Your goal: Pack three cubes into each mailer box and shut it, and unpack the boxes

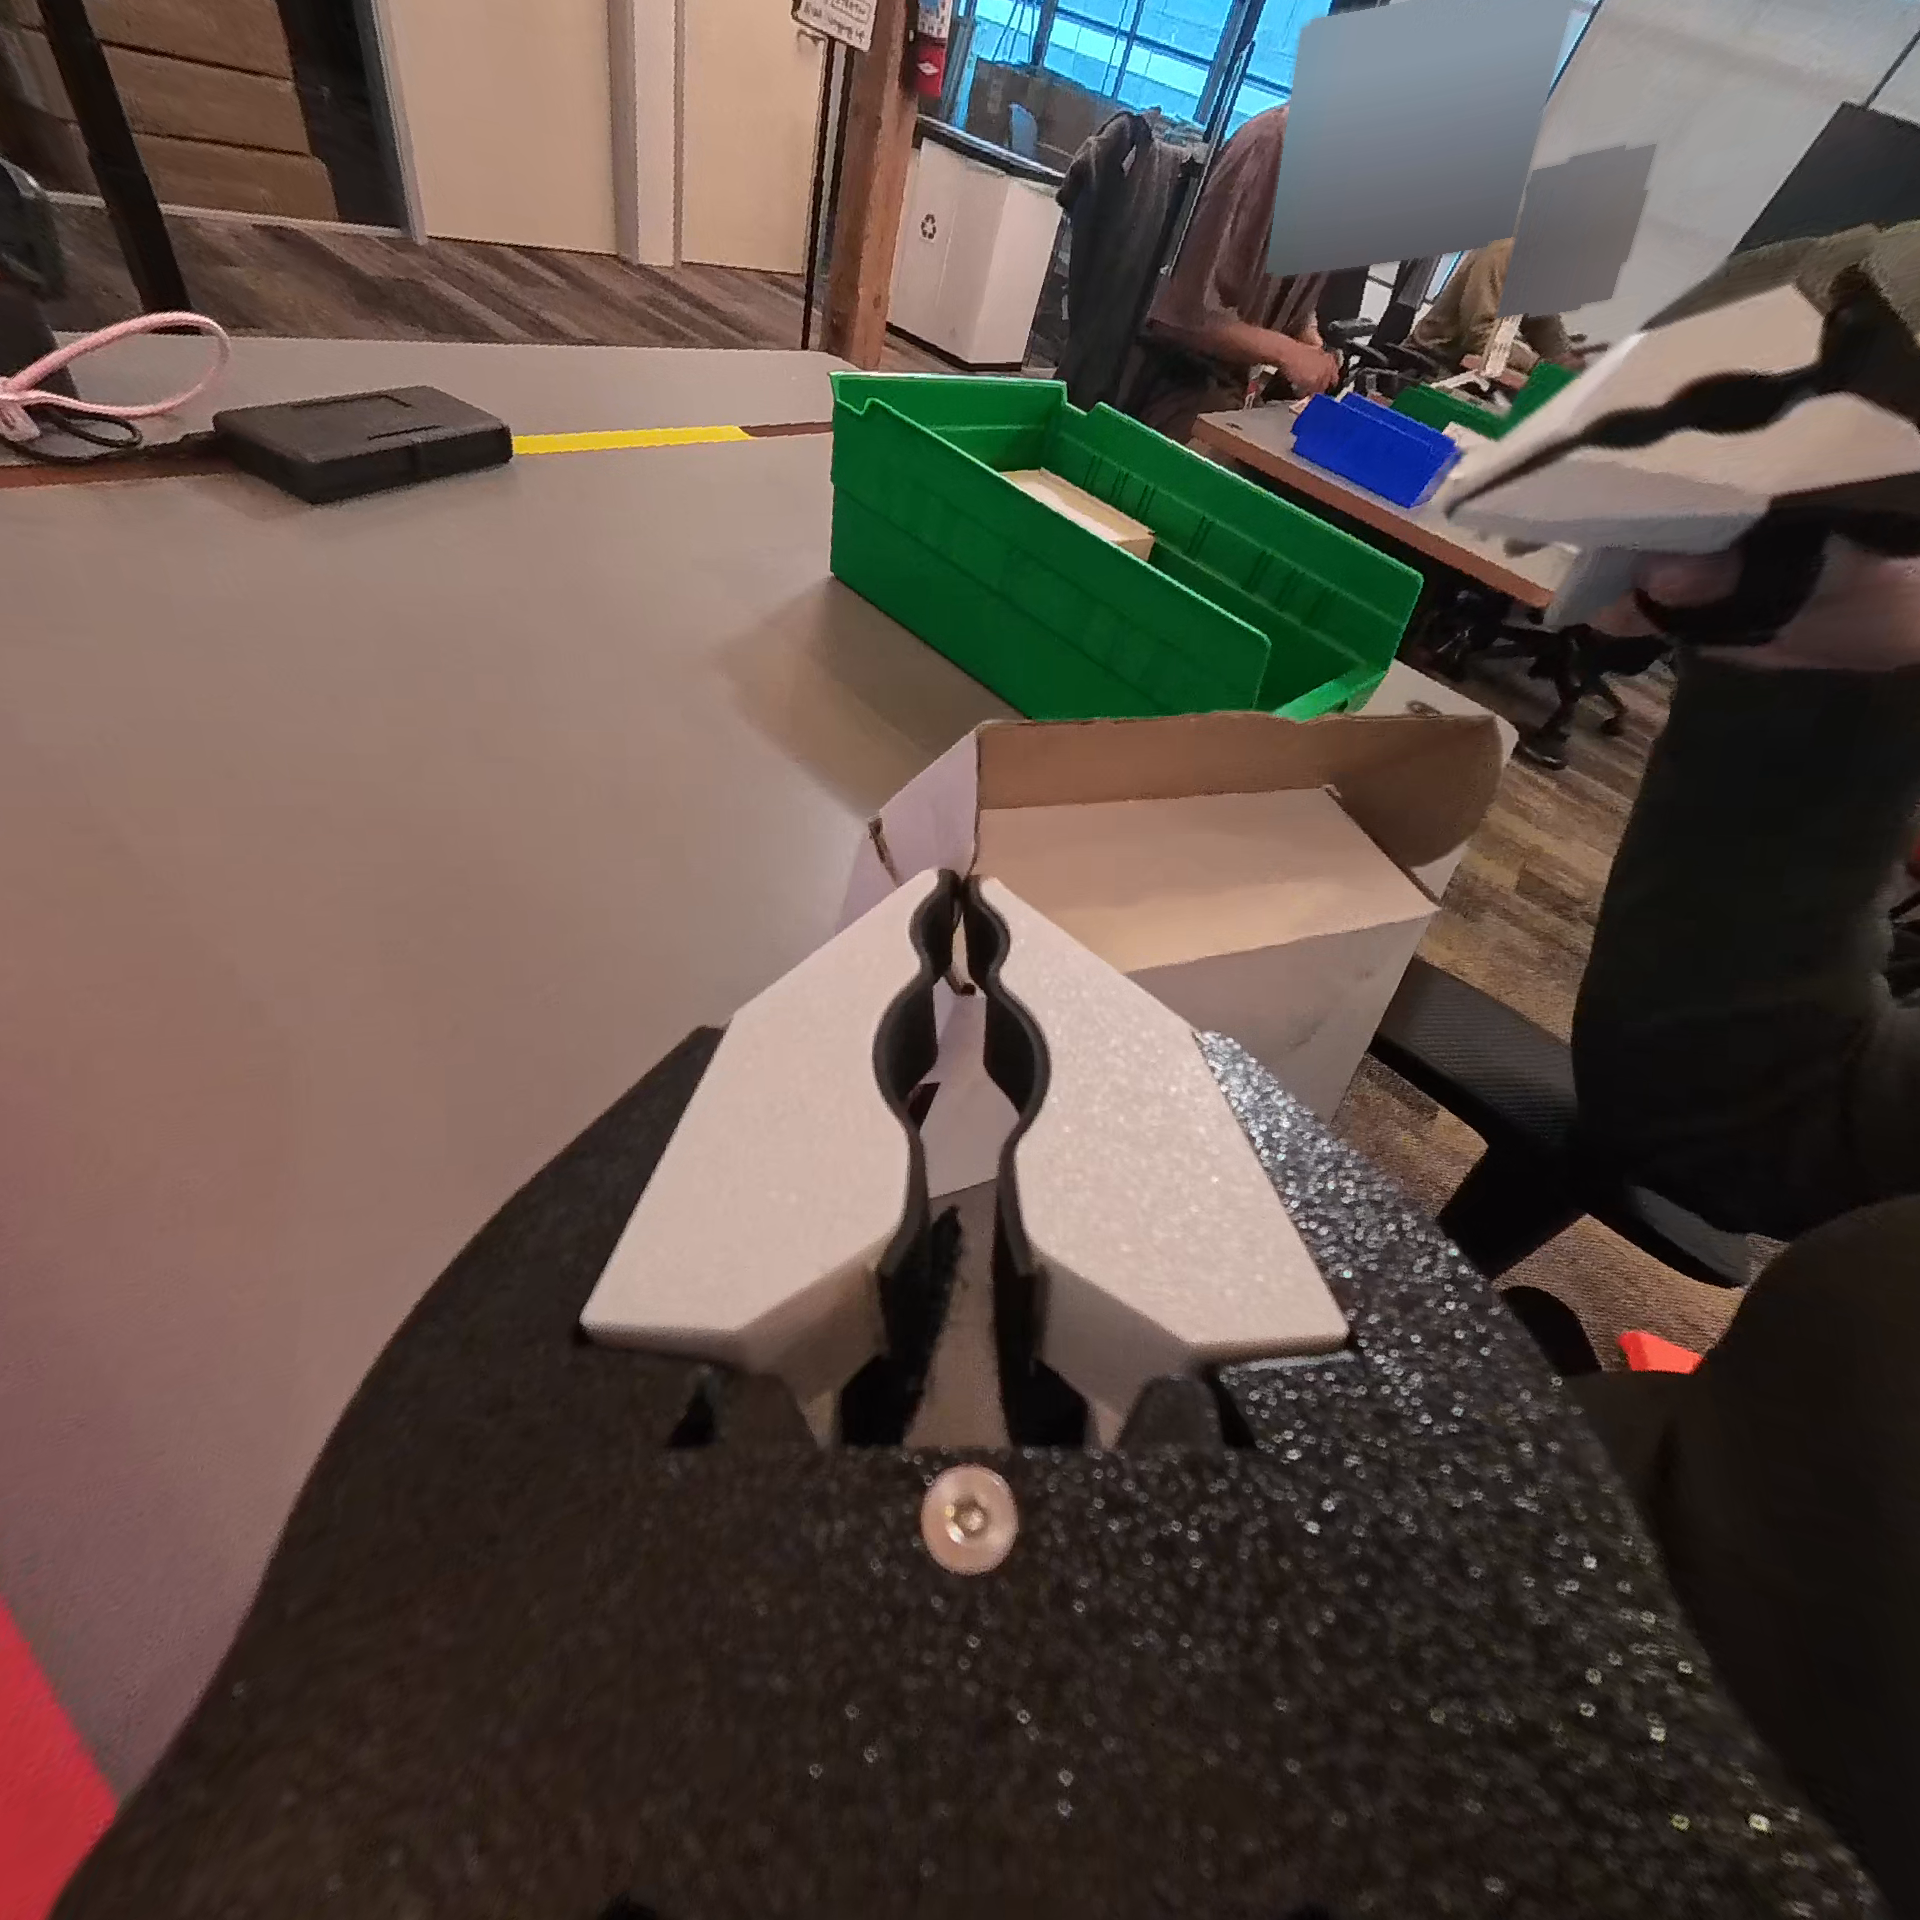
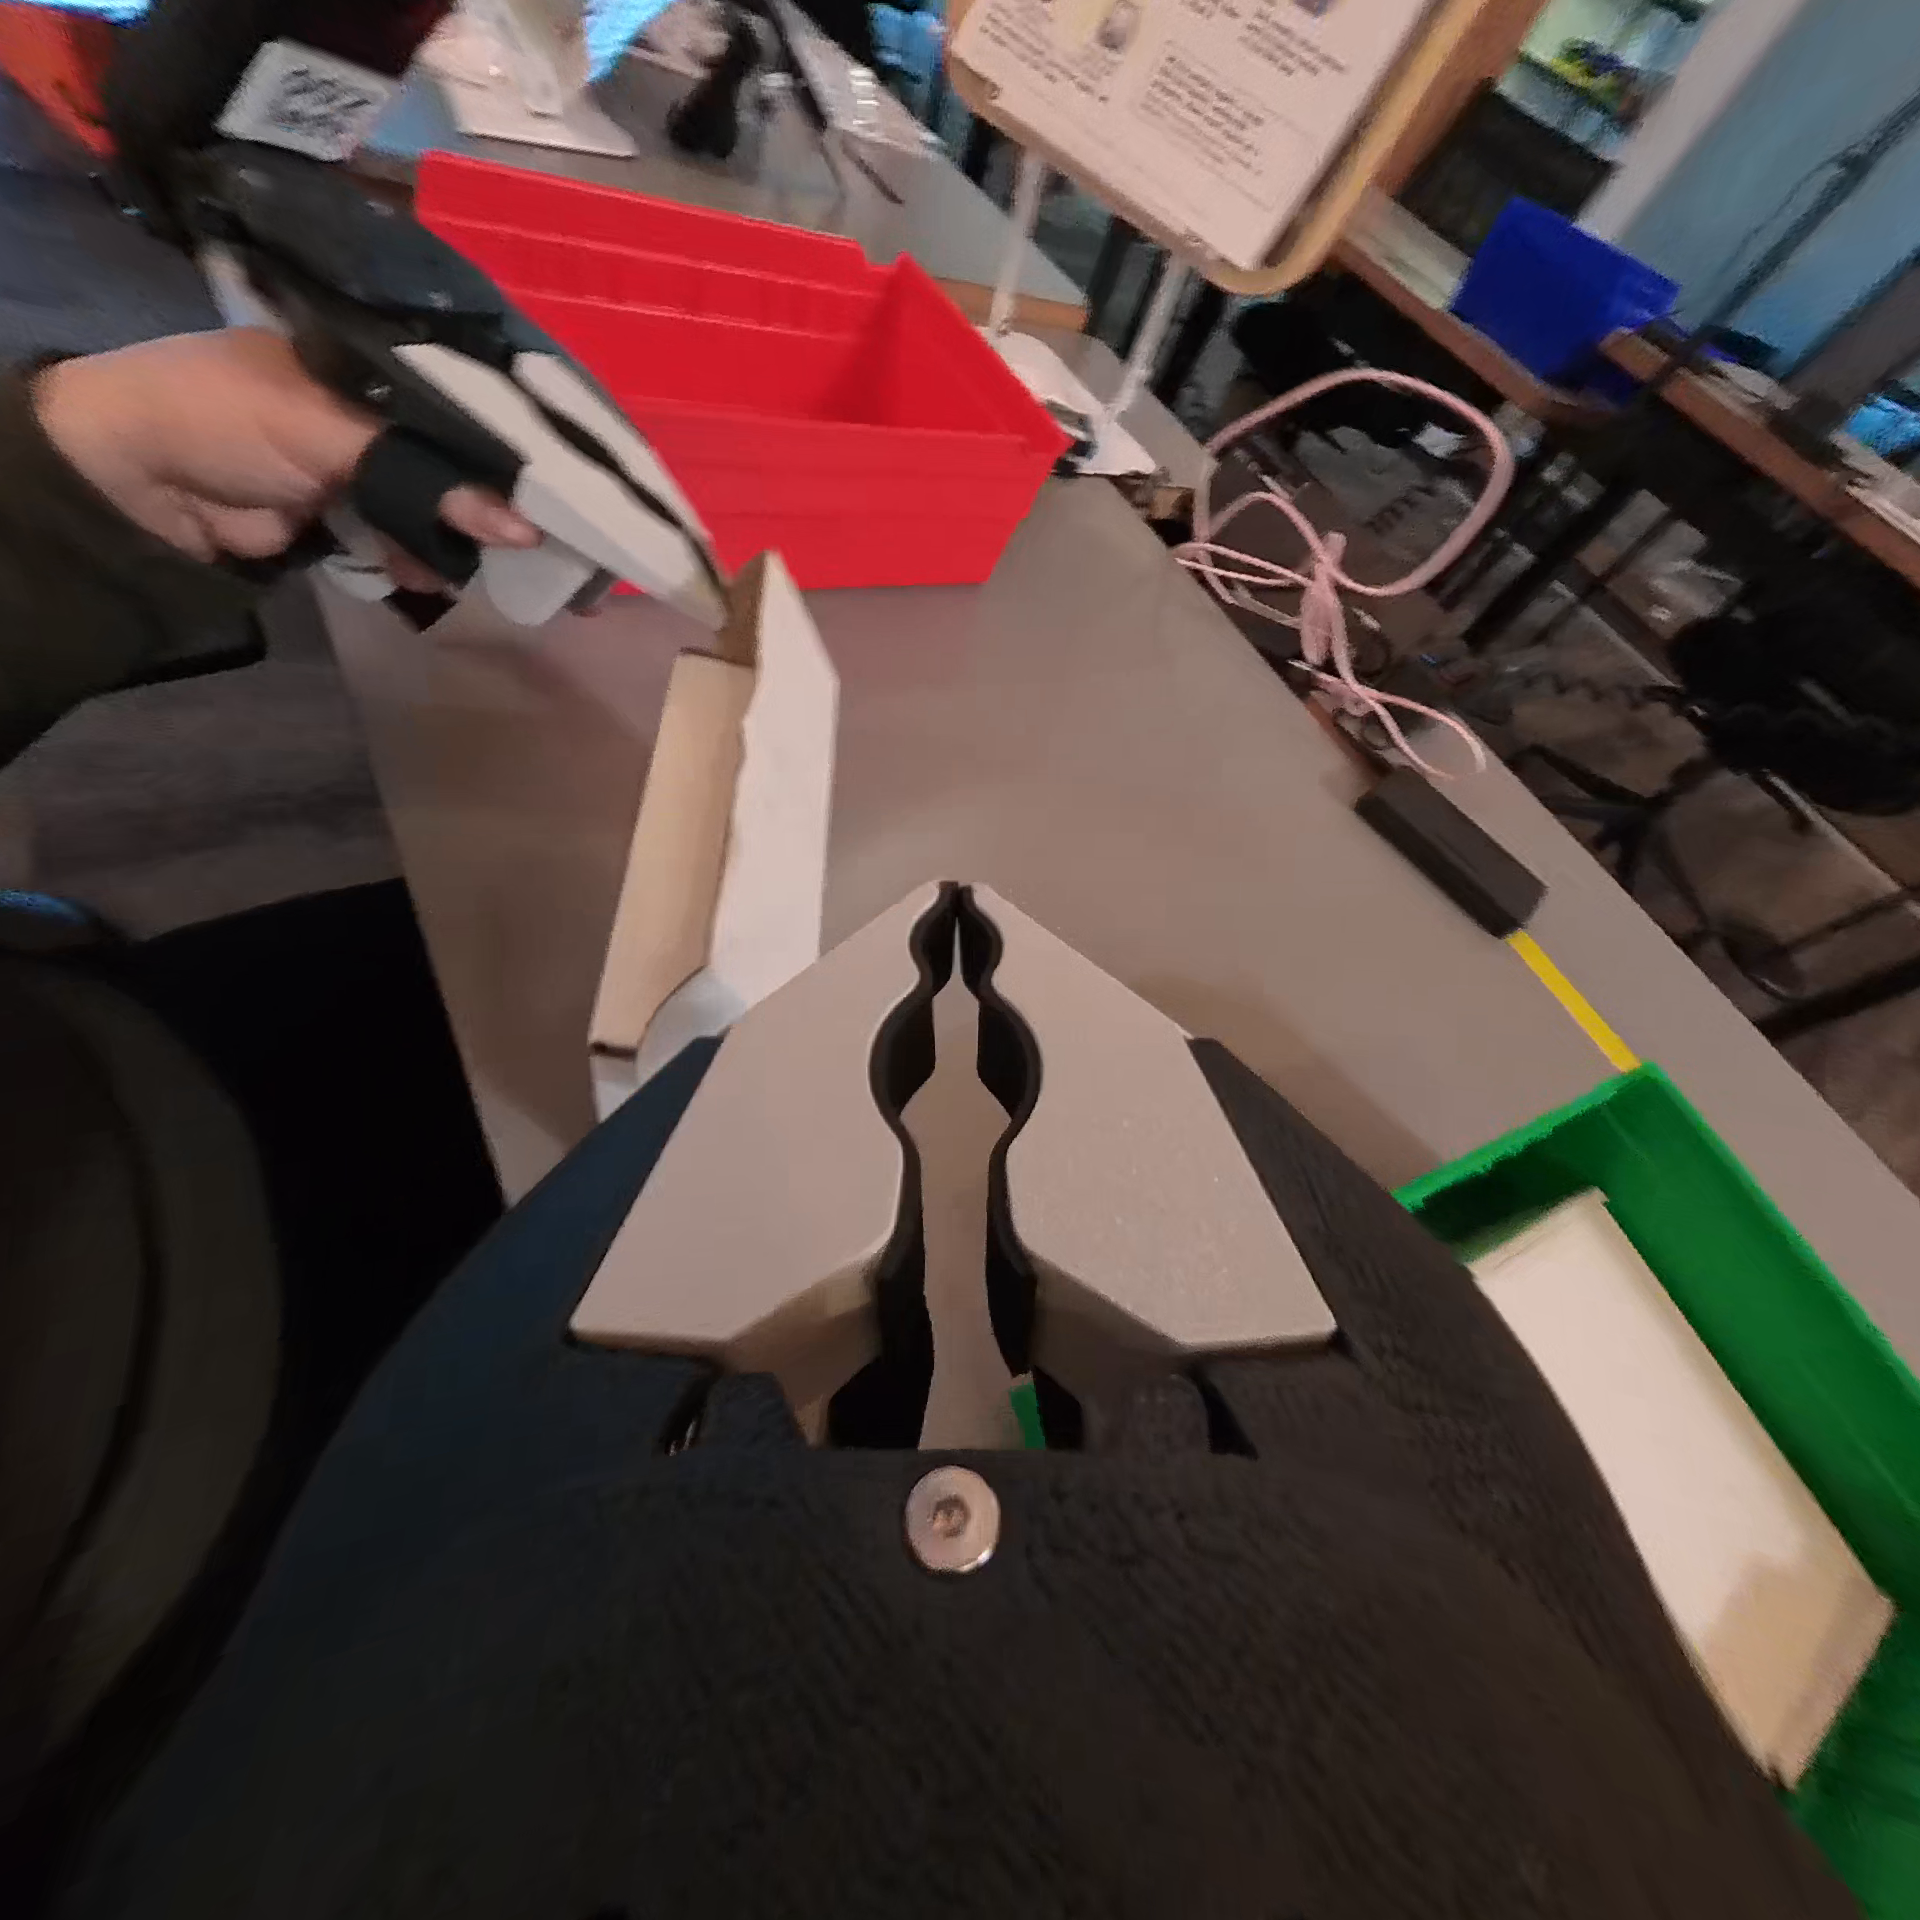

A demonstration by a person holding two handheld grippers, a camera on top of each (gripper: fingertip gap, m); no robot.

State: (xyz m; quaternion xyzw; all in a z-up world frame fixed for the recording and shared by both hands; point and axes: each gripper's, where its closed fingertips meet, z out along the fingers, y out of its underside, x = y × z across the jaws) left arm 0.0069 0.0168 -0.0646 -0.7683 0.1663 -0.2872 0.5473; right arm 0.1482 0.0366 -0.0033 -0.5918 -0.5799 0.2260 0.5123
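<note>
One white mailer box (image 1: 1195, 914) of thin corrugated card lies on the grey surface (image 1: 416, 779) just ahead of the left hand-held gripper (image 1: 961, 883), whose fingers are clamped on the edge of its raised flap. It is likely light, stiff only along the folds, and easily creased, so the folded rim is the safest hold. Nearer the green bin (image 2: 1714, 1195), the right hand-held gripper (image 2: 956, 891) is closed on nothing

You'll find printed writing on the tilted board (image 2: 1174, 94) at one o'clock, a small hanging sign (image 1: 834, 19) at twelve, and a recycling symbol on the white bin (image 1: 928, 227).
</note>
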